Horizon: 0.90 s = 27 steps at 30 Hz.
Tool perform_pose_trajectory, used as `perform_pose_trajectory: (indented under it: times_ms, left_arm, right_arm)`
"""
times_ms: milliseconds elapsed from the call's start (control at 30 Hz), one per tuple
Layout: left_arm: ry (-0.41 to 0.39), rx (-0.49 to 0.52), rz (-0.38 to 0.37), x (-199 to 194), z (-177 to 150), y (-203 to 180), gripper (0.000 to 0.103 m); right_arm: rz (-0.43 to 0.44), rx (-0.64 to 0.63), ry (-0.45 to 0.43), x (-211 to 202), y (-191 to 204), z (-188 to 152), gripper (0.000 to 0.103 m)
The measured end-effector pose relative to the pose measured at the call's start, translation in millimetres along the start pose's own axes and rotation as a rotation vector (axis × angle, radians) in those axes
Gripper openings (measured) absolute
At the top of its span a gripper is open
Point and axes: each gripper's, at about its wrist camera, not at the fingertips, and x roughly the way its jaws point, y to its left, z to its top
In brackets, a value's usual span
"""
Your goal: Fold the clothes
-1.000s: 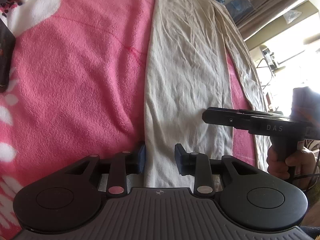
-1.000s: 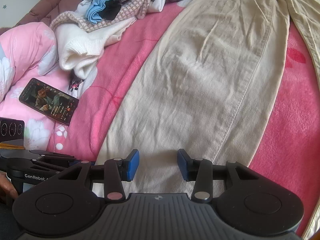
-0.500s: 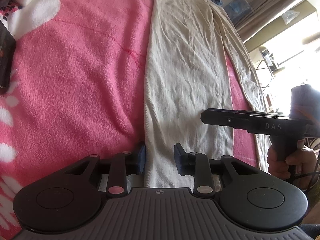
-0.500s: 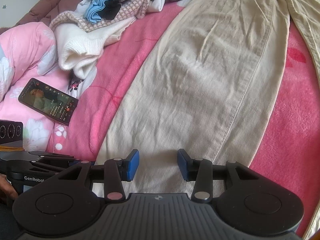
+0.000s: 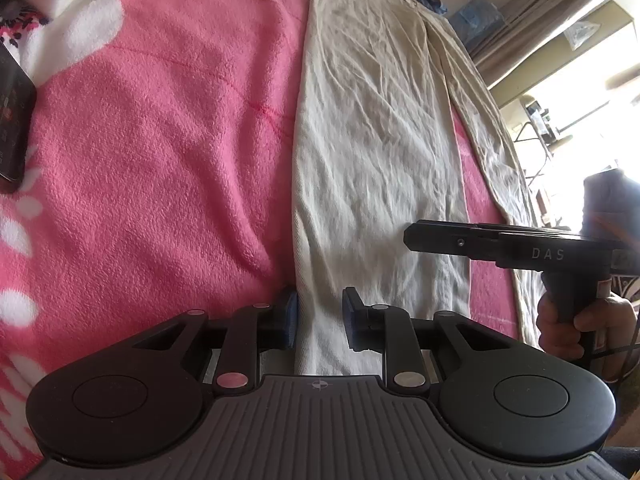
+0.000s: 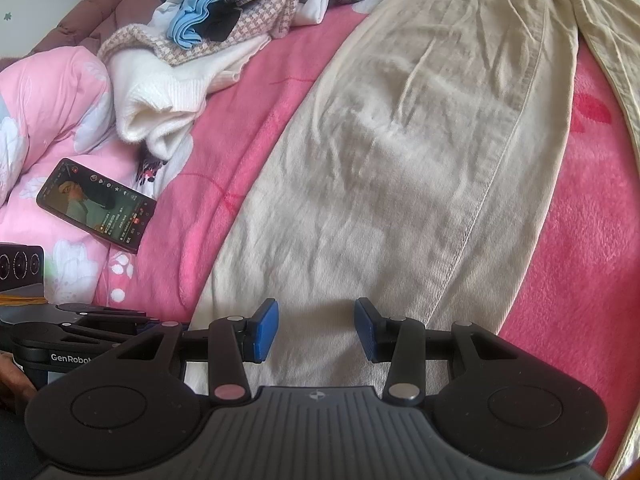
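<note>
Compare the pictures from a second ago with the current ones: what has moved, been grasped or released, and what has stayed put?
Nothing visibly changed. Both the left gripper and the right gripper stay open over the hem end of the beige trousers, gripping nothing. The phone still lies on the pink blanket.

My 2 wrist cameras sit low and close over the pink blanket (image 5: 152, 152), each facing 12 o'clock along its fingers. Both share the cream trousers (image 5: 372, 128) leg. The left view catches the right gripper (image 5: 408, 236) at 3 o'clock.
</note>
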Motion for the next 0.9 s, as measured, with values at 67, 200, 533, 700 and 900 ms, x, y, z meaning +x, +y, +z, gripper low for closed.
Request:
perform_pose_trajectory:
  times_ms: [67,200,533,700,900]
  left_arm:
    - [0.000,0.001,0.000,-0.2,0.2,0.2,0.022]
    - [-0.002,0.003,0.000,-0.9,0.8,0.8,0.022]
    - [-0.009,-0.061,-0.059,-4.7,4.0,9.8,0.008]
    - [-0.017,-0.084,-0.100,-5.8,5.0,11.0,0.007]
    - [-0.024,-0.110,-0.148,-4.9,6.4,9.4,0.007]
  right_arm:
    - [0.000,0.000,0.000,0.1,0.0,0.1,0.045]
    - [0.000,0.000,0.000,0.3,0.3,0.3,0.045]
    - [0.006,0.004,-0.006,-1.2,-1.6,0.1,0.045]
    - [0.025,-0.006,-0.012,-6.7,-1.1,-2.4,0.045]
    - [0.065,-0.025,-0.011,-16.7,0.5,-11.1,0.046]
